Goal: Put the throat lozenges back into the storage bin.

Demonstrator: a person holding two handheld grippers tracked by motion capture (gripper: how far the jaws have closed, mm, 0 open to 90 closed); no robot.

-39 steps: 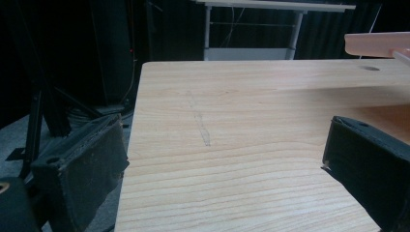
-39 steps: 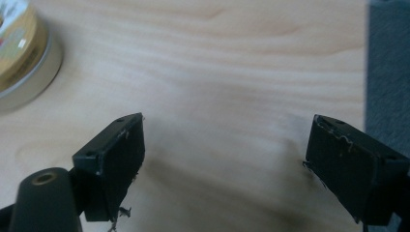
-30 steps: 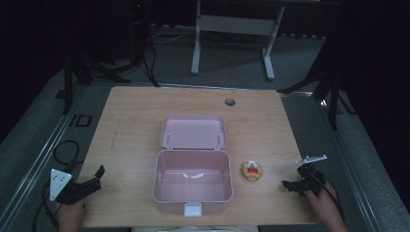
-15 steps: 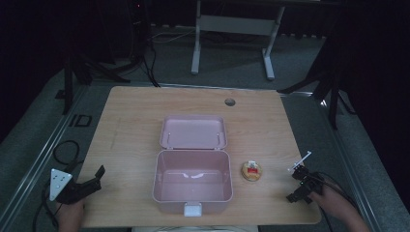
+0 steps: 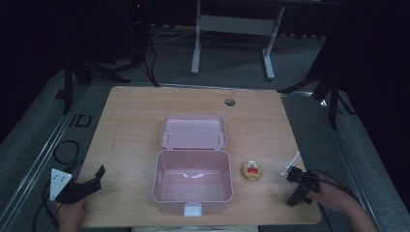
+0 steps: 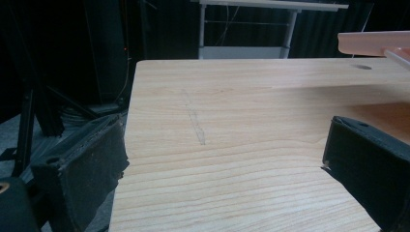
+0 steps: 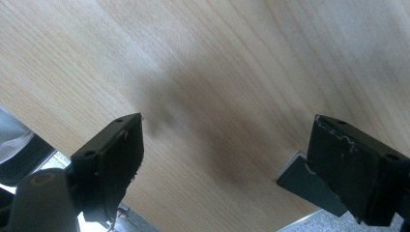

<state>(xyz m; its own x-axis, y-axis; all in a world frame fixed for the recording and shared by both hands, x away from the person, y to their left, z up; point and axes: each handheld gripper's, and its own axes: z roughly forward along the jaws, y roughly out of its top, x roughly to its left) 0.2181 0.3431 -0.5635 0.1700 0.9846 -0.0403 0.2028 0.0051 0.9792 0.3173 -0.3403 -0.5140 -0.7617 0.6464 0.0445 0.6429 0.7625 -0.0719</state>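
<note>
Right gripper (image 5: 293, 186): jaws released over bare worktop (image 5: 130, 121); round snack (image 5: 251, 170) lies at its 10 o'clock. Left gripper (image 5: 94, 180): jaws released, empty.

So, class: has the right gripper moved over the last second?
Yes. The right gripper has turned and slid toward the table's near edge, ending nearer that edge than the round snack, which stayed put.

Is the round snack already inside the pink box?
No, the round snack lies on the table just right of the open pink box, which holds nothing.
</note>
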